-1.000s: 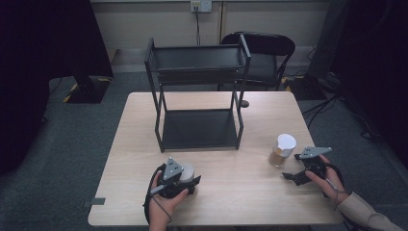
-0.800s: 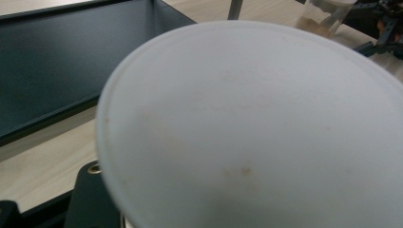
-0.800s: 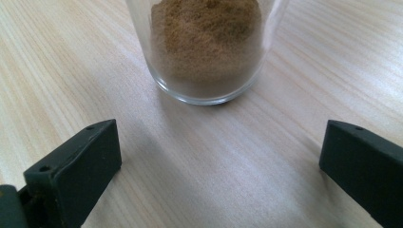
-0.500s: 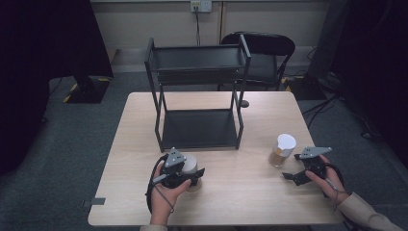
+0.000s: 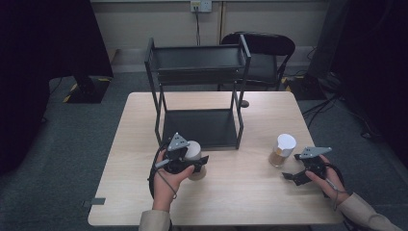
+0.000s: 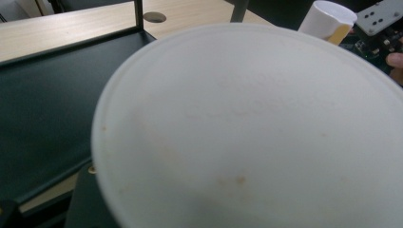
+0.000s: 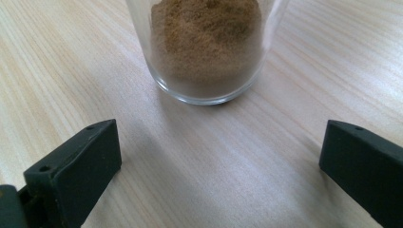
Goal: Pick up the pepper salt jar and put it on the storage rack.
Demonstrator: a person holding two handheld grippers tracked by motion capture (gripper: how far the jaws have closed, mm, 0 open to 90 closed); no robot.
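The clear glass jar with brown powder and a white lid [image 5: 283, 150] stands upright on the pale wooden table [image 5: 240, 202], just in front of the released right gripper [image 5: 294, 176], while the left gripper [image 5: 198, 164] grasps a white-lidded jar [image 5: 195, 153].

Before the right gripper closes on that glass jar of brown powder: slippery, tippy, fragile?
Probably slippery: the jar has a smooth clear wall, so hard jaws may slide on it. Likely somewhat tippy: in the high view it stands tall and narrow with a white lid on top, though the powder fills most of it, which may steady it. Looks like glass, so squeeze gently. The right gripper is open, short of it.
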